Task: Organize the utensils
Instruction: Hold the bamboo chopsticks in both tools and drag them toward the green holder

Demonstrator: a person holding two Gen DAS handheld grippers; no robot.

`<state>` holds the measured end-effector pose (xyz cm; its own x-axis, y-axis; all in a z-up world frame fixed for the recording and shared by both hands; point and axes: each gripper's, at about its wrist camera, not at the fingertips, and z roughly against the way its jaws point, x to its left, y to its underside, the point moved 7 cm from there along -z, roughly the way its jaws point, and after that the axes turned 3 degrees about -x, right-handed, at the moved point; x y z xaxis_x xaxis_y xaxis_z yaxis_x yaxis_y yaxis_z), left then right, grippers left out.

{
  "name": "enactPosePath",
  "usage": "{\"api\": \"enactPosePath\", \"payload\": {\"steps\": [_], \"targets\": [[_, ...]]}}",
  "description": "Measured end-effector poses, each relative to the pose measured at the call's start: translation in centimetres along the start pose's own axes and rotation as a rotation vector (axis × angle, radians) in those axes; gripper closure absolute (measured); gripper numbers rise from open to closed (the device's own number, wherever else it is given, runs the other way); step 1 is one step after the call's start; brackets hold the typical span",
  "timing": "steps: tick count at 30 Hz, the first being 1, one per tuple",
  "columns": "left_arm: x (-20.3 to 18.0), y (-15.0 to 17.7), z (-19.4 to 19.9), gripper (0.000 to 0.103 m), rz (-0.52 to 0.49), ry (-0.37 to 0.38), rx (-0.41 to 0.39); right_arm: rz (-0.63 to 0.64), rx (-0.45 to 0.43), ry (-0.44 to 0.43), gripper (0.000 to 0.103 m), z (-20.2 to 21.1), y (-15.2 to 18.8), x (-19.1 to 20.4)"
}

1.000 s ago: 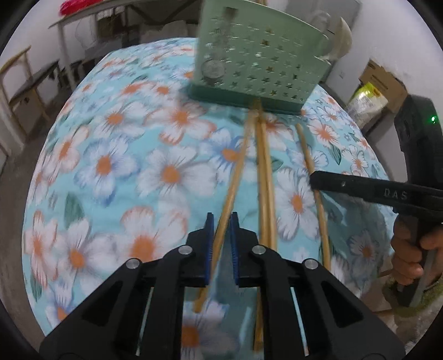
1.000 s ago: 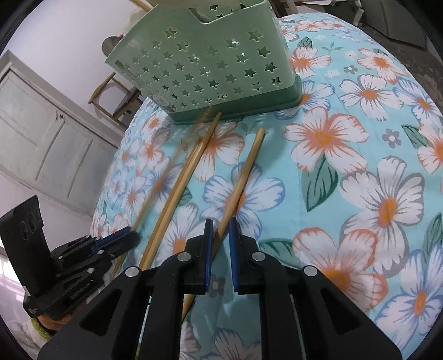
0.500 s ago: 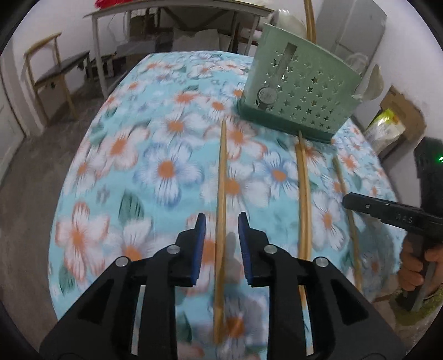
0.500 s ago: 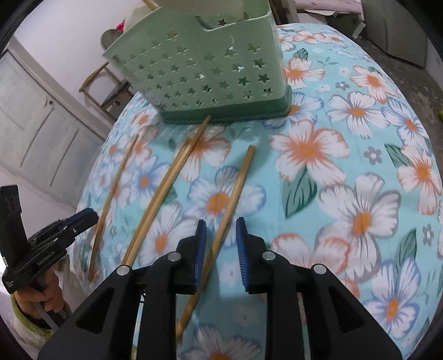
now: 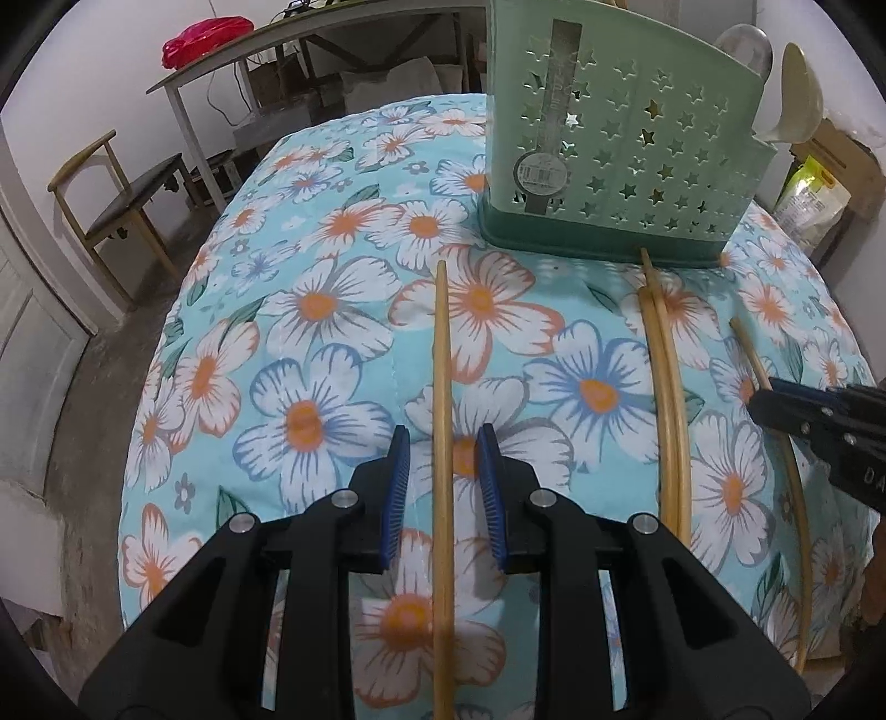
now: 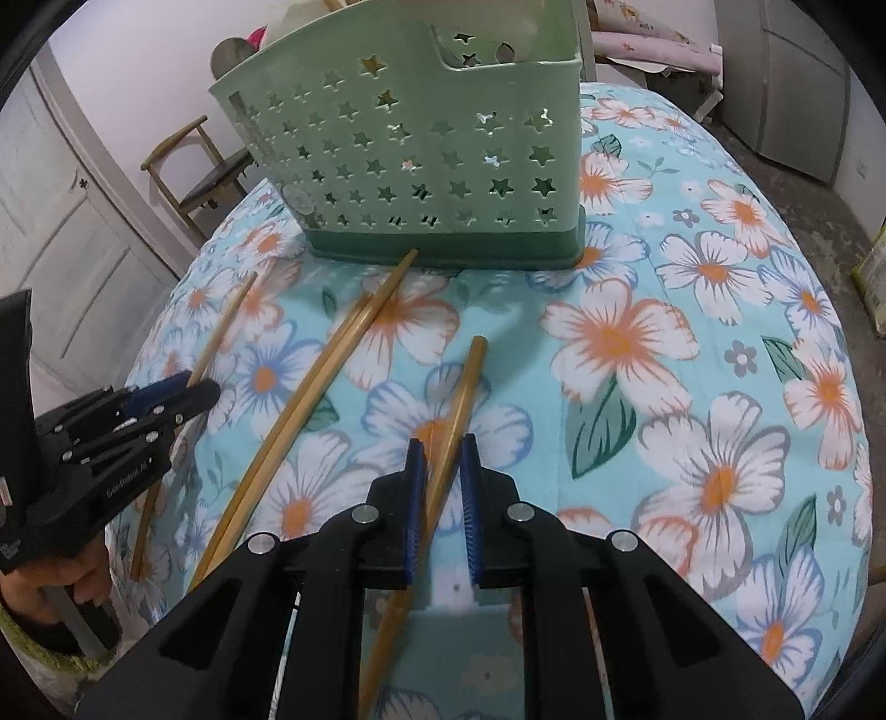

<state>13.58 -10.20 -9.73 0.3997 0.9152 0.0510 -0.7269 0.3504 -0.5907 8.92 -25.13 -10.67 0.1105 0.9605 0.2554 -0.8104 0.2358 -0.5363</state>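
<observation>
A green star-holed utensil basket [image 5: 620, 155] [image 6: 410, 144] stands at the far side of the floral cloth [image 5: 310, 343]. Several bamboo chopsticks lie in front of it. My left gripper [image 5: 443, 448] is open, with one chopstick [image 5: 441, 354] lying on the cloth between its pads, untouched. A pair of chopsticks [image 5: 667, 382] [image 6: 310, 399] lies to the right. The right gripper [image 6: 442, 459] has its jaws closing on the rightmost chopstick [image 6: 462, 387], and the pads touch its sides. Each gripper shows in the other's view: the right gripper [image 5: 775, 407] and the left gripper [image 6: 194, 390].
Two spoons [image 5: 797, 88] stick out of the basket. A wooden chair [image 5: 111, 205] and a white table with a red bag [image 5: 199, 33] stand beyond the cloth's left edge. A yellow bag [image 5: 808, 194] sits on the floor at the right. A hand [image 6: 50, 581] holds the left gripper's handle.
My left gripper has opened and let go of its chopstick, which now lies apart to the left of the pair. The right gripper opened, then narrowed again around its chopstick.
</observation>
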Motion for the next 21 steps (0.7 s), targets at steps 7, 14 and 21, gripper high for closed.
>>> {"api": "enactPosePath", "payload": {"steps": [7, 14, 21], "targets": [[0.02, -0.03, -0.06, 0.08, -0.004, -0.001, 0.0, -0.017, 0.007, 0.002, 0.091, 0.11, 0.41, 0.03], [0.07, -0.07, -0.1, 0.08, -0.003, -0.004, -0.001, -0.043, 0.019, -0.017, 0.09, -0.13, 0.4, -0.05], [0.14, -0.18, -0.23, 0.08, -0.01, -0.009, -0.001, -0.077, 0.03, -0.062, 0.081, 0.15, 0.7, -0.14]]}}
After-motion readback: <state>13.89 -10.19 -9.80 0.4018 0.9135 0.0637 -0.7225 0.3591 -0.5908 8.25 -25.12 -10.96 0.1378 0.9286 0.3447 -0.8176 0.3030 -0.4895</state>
